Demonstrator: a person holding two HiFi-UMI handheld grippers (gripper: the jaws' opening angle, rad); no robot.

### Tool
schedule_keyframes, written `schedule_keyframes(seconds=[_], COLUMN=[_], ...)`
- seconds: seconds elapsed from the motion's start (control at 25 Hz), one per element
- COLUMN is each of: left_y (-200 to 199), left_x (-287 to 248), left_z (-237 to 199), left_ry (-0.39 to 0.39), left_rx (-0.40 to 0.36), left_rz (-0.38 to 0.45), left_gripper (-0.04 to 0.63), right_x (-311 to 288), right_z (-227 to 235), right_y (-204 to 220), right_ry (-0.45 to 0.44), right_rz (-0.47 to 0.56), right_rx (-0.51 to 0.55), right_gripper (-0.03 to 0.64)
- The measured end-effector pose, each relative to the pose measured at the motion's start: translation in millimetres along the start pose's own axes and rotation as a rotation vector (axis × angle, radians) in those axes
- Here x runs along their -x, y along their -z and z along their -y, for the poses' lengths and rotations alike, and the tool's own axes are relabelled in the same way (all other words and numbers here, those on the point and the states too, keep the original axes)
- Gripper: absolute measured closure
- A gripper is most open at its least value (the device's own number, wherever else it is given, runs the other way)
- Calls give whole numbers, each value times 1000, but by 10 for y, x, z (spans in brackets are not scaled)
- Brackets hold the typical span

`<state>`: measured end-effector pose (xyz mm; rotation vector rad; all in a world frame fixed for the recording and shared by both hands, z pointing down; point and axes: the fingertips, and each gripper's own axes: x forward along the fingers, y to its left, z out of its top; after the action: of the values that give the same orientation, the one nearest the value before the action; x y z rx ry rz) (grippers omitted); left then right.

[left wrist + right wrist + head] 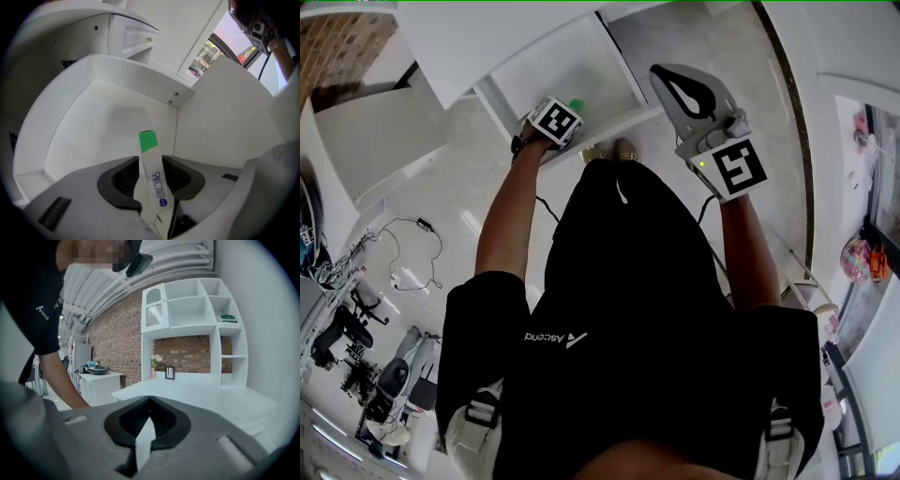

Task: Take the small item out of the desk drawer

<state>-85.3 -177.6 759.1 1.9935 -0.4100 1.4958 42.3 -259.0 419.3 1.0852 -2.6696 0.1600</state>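
The small item is a slim white sachet [155, 180] with blue print and a green end [576, 104]. It stands tilted between the jaws of my left gripper [151, 163], which is shut on its lower part. That gripper [555, 122] is over the open white desk drawer [93, 117], whose floor shows nothing else in it. In the head view the drawer [581, 58] is pulled out from the desk. My right gripper [675, 82] is raised to the right of the drawer, shut [149, 399] with nothing in it, and points away at the room.
The person's black shirt [619, 319] fills the lower head view. Cables [412, 248] and office chairs [366, 366] are on the floor at the left. In the right gripper view a white desk [197, 394] carries a shelf unit [197, 310], a vase and a small frame [169, 372].
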Motion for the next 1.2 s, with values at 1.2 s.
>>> schedule_keyframes(seconds=[1.2], left_y=[-821], left_x=[2167], left_z=[383], left_ry=[-257], left_rx=[64], left_rz=[645], left_gripper=[508], right_x=[159], right_z=[-363], right_y=[-516], right_ry=[-64], right_rz=[137], right_rx=[51], right_gripper=[615])
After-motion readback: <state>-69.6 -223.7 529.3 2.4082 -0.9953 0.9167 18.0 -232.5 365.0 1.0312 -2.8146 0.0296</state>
